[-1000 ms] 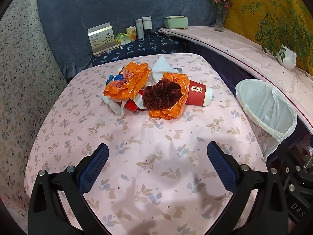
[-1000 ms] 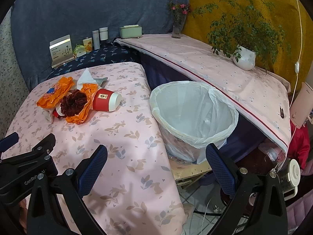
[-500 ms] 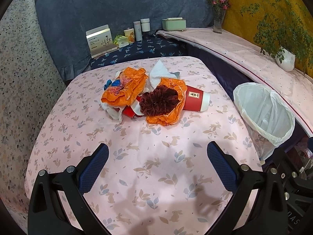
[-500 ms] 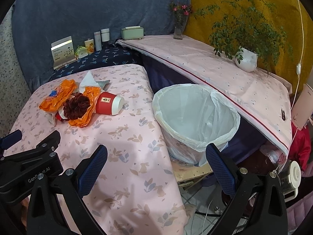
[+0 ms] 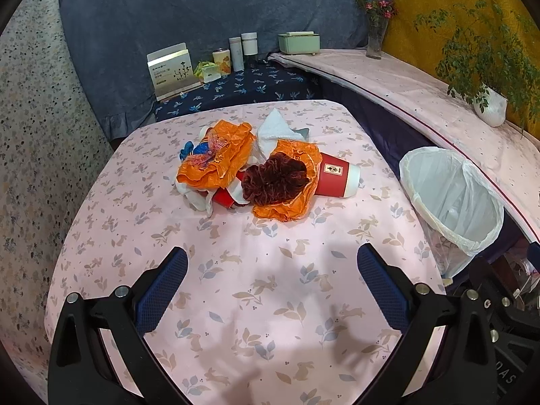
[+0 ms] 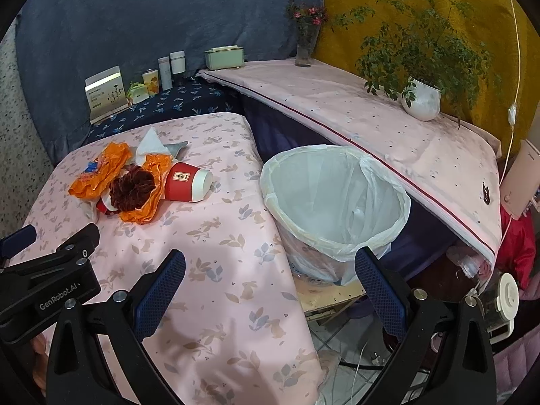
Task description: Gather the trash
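Both hand-held grippers have drawn back from the trash since a second ago: in the left wrist view the pile sits higher and smaller, with more of the pink patterned table (image 5: 236,303) showing in front of it. The left hand-held gripper (image 5: 271,290) hangs over the near table with its blue pads spread wide, holding nothing. The right hand-held gripper (image 6: 270,290) is likewise spread and empty, above the table edge and the white-lined trash bin (image 6: 337,202), which stands just beside the table. The trash itself has not moved: orange plastic bags (image 5: 216,158), a dark red scrunchie (image 5: 275,182) on one of them, a red paper cup (image 5: 337,177) lying on its side, and a white tissue (image 5: 271,131) behind.
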`<state>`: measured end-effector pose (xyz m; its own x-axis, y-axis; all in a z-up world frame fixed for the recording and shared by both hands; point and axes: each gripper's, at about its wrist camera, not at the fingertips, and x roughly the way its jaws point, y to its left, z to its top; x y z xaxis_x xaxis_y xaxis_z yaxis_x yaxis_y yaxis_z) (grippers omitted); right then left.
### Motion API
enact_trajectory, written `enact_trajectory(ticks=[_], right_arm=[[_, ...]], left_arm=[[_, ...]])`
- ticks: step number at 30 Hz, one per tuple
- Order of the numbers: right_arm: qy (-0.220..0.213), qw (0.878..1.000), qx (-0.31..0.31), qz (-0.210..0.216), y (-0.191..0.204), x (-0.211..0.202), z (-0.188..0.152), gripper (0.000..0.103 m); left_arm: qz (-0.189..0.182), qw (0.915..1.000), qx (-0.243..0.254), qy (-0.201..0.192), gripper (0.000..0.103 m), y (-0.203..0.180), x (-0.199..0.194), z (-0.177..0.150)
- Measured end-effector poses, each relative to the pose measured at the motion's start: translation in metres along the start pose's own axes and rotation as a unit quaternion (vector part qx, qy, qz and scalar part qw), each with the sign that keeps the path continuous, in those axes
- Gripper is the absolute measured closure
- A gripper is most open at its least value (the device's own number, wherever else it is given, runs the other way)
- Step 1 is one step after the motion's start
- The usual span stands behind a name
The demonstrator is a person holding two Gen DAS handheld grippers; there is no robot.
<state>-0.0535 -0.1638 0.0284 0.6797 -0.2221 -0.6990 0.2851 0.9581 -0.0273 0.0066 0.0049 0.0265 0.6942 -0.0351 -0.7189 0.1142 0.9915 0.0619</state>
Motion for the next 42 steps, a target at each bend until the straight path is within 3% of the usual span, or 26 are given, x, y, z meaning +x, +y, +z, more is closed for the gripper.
enact_trajectory(ticks=[29,42], right_arm=[[-0.024,0.999,0.004,-0.034,0.0019,-0.0087,0.0023,0.007],[-0.009,1.0,0.002,-0.02,0.0041,-0.0014,0.0031,0.007]], left_arm=[[-0.01,0.9999,0.001,0.003,0.007,0.0011,0.0,0.0001],[-0.012,0.9999,0.006,0.004,0.007,-0.0007,0.0033,-0.0003]])
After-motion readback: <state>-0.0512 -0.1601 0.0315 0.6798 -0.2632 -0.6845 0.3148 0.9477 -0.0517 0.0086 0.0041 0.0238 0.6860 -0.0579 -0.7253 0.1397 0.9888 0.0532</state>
